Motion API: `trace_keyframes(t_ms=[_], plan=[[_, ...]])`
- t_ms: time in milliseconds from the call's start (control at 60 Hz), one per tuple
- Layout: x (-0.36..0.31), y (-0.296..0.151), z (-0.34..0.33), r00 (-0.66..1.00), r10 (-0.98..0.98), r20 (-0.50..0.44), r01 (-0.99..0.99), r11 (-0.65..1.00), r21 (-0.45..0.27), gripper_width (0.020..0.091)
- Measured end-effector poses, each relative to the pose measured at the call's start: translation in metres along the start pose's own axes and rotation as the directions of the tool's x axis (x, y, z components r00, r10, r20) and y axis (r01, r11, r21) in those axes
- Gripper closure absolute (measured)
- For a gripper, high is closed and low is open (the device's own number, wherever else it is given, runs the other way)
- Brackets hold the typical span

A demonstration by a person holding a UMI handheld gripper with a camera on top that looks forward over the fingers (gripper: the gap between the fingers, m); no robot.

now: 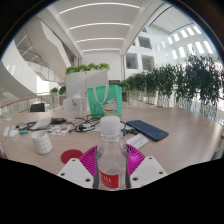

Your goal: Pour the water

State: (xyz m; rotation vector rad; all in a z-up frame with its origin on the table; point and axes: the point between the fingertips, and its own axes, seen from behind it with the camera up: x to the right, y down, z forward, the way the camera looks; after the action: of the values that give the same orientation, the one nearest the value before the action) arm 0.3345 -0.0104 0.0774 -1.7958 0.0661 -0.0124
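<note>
Gripper view: water bottle (111, 150) upright between hand-held gripper (111, 168) fingers

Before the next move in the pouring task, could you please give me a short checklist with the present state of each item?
1. Water bottle between the gripper fingers: ok, it stands upright between the pink pads.
2. Firm grip on both sides: cannot tell, the contact points are hidden low down.
3. Cap off for pouring: not ok, the white cap is on.
4. Receiving vessel found: cannot tell; a white container stands beyond the fingers, but whether it is open is unclear.
5. Nearby things clear of spills: not ok, a dark tablet lies close beside the bottle.
</note>
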Motion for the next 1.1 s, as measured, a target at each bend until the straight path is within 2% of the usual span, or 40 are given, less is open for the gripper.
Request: trace_keyframes(t_ms=[133,233,300,317,417,483,550,583,633,717,817,867,917,1000,1100], plan=[[0.006,-0.006,0.000,0.993,0.115,-0.014,-0.116,0.987,-0.108,0.0771],[0.011,-0.066,-0.005,0.997,0.068,-0.043,-0.071,0.996,-0.056,0.0771],[0.003,-0.125,0.002,0.998,-0.022,-0.060,0.021,1.000,-0.019,0.0772],[-0.001,-0.126,0.000,0.996,-0.054,-0.067,0.054,0.999,-0.006,0.0772],[-0.041,-0.206,0.009,0.938,-0.329,-0.106,0.333,0.943,0.015,0.0774],[-0.084,-0.220,0.020,0.813,-0.570,-0.121,0.574,0.819,0.001,0.0774],[-0.125,-0.208,0.043,0.591,-0.798,-0.119,0.800,0.598,-0.040,0.0775],[-0.145,-0.203,0.048,0.432,-0.896,-0.102,0.895,0.440,-0.070,0.0774],[-0.170,-0.184,0.061,0.182,-0.981,-0.067,0.980,0.187,-0.076,0.0774],[-0.201,-0.151,0.078,-0.194,-0.981,0.000,0.980,-0.194,-0.055,0.0773],[-0.212,-0.118,0.090,-0.534,-0.841,0.088,0.840,-0.539,-0.057,0.0775],[-0.218,-0.113,0.094,-0.632,-0.769,0.095,0.768,-0.638,-0.051,0.0773],[-0.217,-0.124,0.088,-0.692,-0.714,0.106,0.709,-0.700,-0.085,0.0774],[-0.225,-0.119,0.096,-0.731,-0.671,0.125,0.665,-0.741,-0.090,0.0772],[-0.231,-0.114,0.100,-0.761,-0.635,0.131,0.633,-0.772,-0.062,0.0772]])
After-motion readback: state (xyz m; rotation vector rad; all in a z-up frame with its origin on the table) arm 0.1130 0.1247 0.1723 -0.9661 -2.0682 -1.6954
